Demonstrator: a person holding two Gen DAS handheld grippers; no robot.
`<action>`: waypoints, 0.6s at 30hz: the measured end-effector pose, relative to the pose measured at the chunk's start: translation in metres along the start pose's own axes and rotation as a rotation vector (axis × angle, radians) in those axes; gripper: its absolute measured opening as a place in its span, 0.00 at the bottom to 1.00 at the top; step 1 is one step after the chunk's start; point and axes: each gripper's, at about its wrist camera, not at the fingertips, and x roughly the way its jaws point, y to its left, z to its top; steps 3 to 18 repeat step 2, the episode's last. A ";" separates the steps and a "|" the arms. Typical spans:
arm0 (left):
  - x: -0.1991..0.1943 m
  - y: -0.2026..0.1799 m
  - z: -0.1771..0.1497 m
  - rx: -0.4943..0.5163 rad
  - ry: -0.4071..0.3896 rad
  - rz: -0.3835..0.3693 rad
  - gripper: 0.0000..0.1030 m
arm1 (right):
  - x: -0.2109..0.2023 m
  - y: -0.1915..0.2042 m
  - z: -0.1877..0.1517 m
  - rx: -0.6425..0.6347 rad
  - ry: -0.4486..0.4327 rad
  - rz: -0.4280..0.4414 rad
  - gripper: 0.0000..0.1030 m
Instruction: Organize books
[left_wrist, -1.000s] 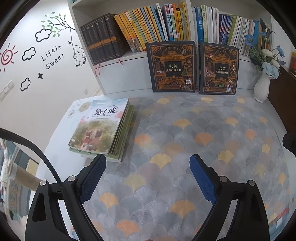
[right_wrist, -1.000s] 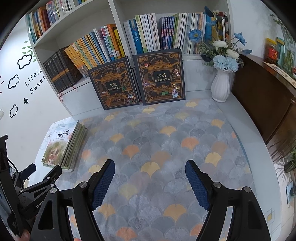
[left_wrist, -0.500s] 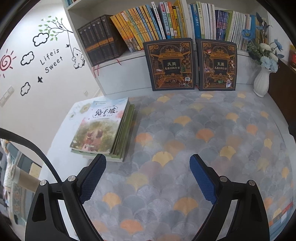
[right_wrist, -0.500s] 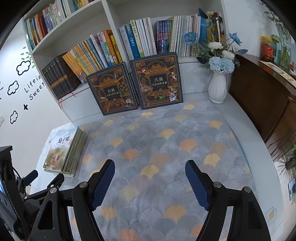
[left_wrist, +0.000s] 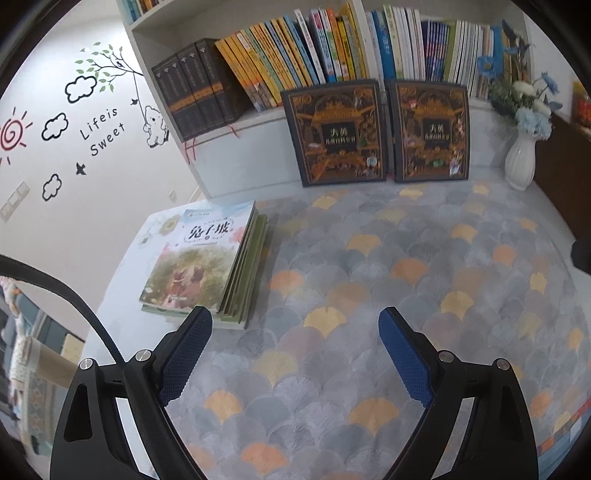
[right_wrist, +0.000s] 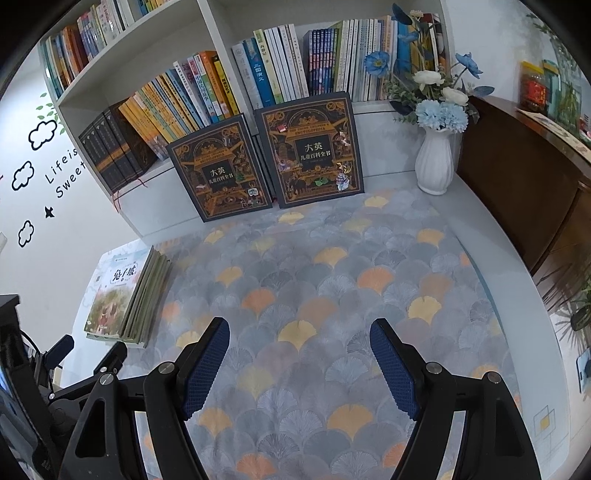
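Left wrist view: the left gripper (left_wrist: 295, 334) hangs wide open, holding nothing; the flat stack of thin green-edged paperback books (left_wrist: 207, 267) lies just beyond its left finger. A grab there could shear the glossy top book off

Right wrist view: the right gripper (right_wrist: 299, 345) gapes empty above the fan-patterned grey cloth (right_wrist: 332, 280); the two dark ornate hardcovers (right_wrist: 271, 160) lean far ahead, liable to topple if nudged

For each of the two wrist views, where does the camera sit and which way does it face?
Left wrist: behind the open, empty left hand-held gripper, tilted down at the patterned mat, nearest the stack of books.
Right wrist: behind the open, empty right hand-held gripper, tilted down at the mat; the left tool shows at lower left.
Shared: the stack, two dark books leaning on the bookshelf, white vase.
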 end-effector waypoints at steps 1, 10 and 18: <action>0.002 0.000 0.001 0.003 0.006 -0.003 0.89 | 0.001 0.000 0.000 -0.003 0.000 -0.001 0.74; 0.004 0.000 0.001 0.006 0.020 -0.010 0.89 | 0.001 0.001 -0.001 -0.004 0.001 -0.002 0.74; 0.004 0.000 0.001 0.006 0.020 -0.010 0.89 | 0.001 0.001 -0.001 -0.004 0.001 -0.002 0.74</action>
